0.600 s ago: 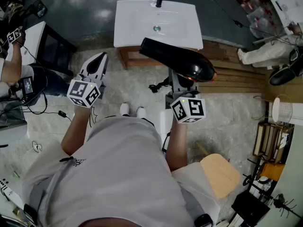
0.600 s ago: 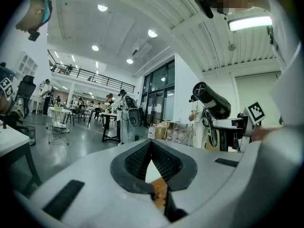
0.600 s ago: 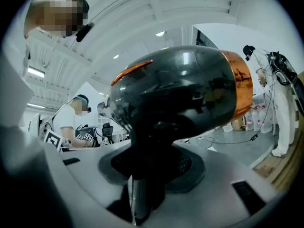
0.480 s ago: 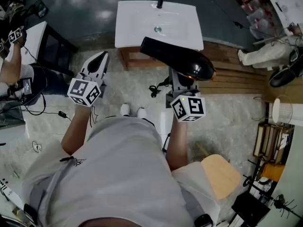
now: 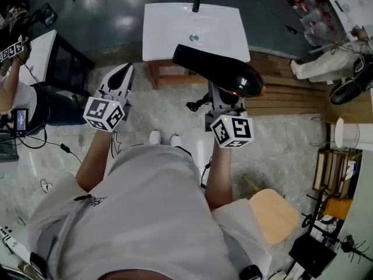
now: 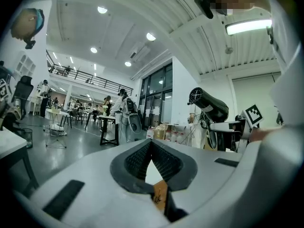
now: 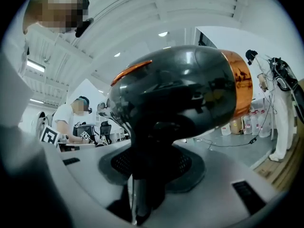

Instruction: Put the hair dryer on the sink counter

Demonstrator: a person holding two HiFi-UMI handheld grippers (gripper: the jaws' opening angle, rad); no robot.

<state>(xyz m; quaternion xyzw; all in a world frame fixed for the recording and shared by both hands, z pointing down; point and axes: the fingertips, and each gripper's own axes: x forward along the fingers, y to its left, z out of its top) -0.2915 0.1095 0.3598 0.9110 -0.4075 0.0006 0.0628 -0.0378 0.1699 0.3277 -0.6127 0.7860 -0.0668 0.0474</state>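
Observation:
A black hair dryer [image 5: 218, 72] with a copper-coloured band hangs in the air just in front of the white sink counter [image 5: 169, 39]. Its nozzle points toward the counter's front edge. My right gripper [image 5: 224, 98] is shut on the dryer's handle, and in the right gripper view the dryer's body [image 7: 185, 94] fills the picture above the jaws [image 7: 149, 163]. My left gripper [image 5: 123, 72] is held level to the left of the counter, shut, with nothing in it; its tips meet [image 6: 151, 144]. The dryer [image 6: 209, 103] also shows at the right of the left gripper view.
A black faucet [image 5: 196, 2] stands at the back of the basin. Wooden decking [image 5: 285, 92] lies to the right of the sink cabinet. The dryer's cord [image 5: 195, 105] dangles below it. A wooden stool [image 5: 271, 214] is behind me at right, a seated person [image 5: 17, 98] at left.

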